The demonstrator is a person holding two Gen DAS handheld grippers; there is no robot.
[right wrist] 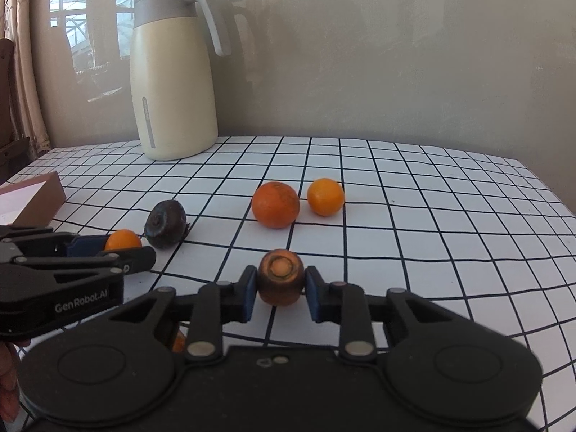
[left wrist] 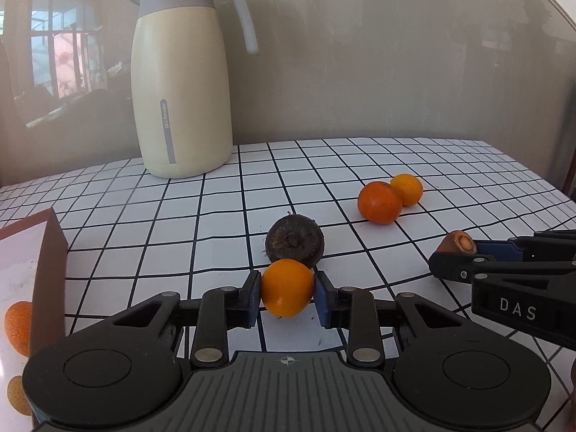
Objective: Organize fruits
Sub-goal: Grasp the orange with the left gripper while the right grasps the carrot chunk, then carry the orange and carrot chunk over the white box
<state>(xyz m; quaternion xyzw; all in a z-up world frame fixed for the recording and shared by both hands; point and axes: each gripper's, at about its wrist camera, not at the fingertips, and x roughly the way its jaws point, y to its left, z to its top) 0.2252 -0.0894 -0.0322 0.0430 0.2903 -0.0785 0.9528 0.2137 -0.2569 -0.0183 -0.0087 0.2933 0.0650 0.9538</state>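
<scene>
My left gripper is shut on a small orange, just above the checked tablecloth. It also shows in the right wrist view. A dark round fruit lies right behind it. My right gripper is shut on a carrot, seen end-on; it shows at the right of the left wrist view. A larger dark-orange fruit and a smaller orange lie touching, farther back on the table.
A cream thermos jug stands at the back left by the wall. A brown box with a white inside sits at the left and holds small oranges. The table edge runs along the right.
</scene>
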